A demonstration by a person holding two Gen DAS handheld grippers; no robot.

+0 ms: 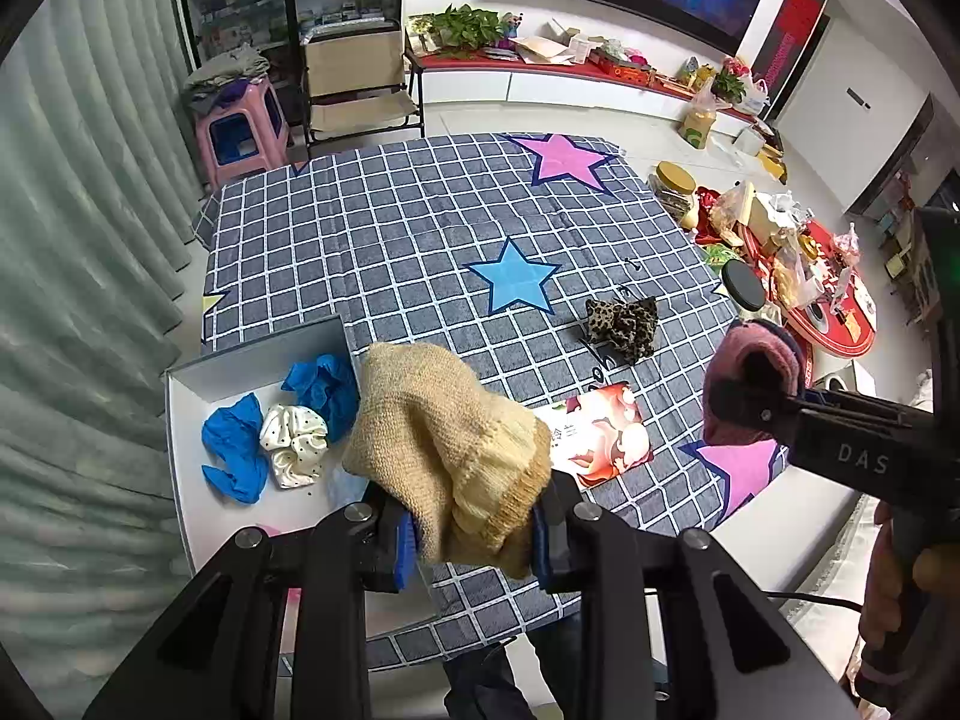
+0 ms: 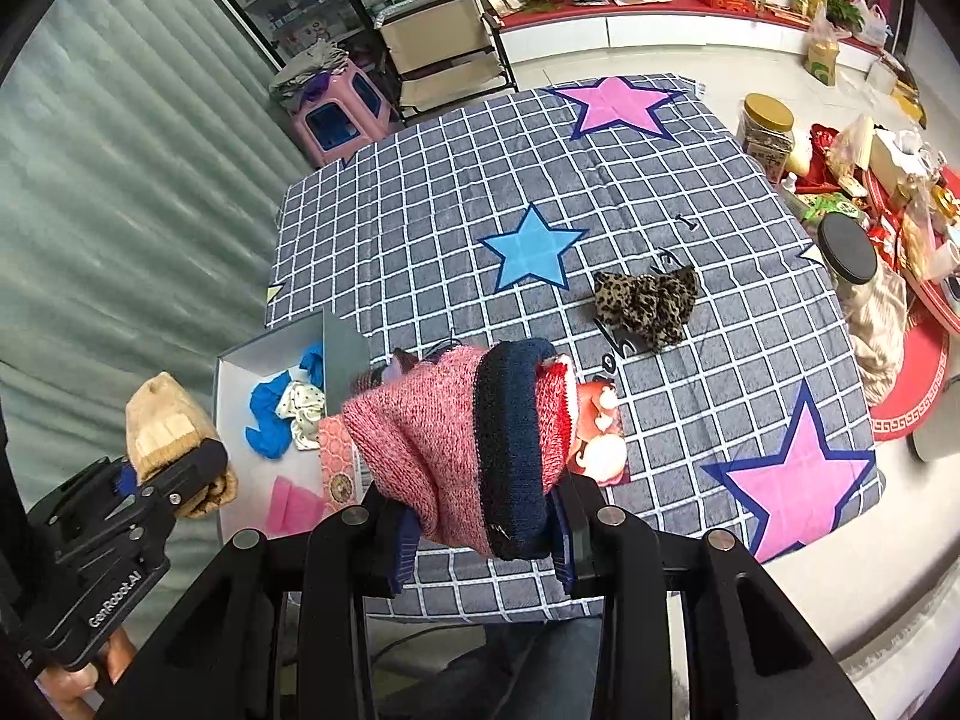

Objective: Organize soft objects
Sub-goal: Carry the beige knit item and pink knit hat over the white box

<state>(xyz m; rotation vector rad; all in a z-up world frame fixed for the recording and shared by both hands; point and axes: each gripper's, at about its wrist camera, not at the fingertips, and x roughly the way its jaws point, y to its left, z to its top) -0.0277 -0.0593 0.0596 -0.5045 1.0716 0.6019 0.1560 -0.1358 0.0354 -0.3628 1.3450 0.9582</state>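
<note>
**A:** Where do you stand right now? Your left gripper (image 1: 474,531) is clamped on the beige knit piece (image 1: 444,444), and your right gripper (image 2: 480,531) is pinching the pink knit piece with the navy band (image 2: 474,444). Both pieces hang off the table (image 1: 390,228), bunched up between the pads.

**B:** So which step is this?

**A:** I'd judge it the carry: you've got a soft thing in each gripper and neither is put away yet. The white box (image 1: 192,396) sits just ahead and to the left of your left gripper, with blue gloves (image 1: 231,450) and a polka-dot scrunchie (image 1: 294,444) already inside. From your right gripper, the box lies ahead and farther left, past the left gripper.

**B:** What does the next move ask of you?

**A:** Probably bring the beige piece over the open box first, since it's nearest, then part the pads so it drops among the gloves. Keep the right gripper clear while you do; the two are close. The leopard-print scrunchie (image 2: 648,303) lies on the table ahead and to the right of your right gripper, still waiting.
</note>
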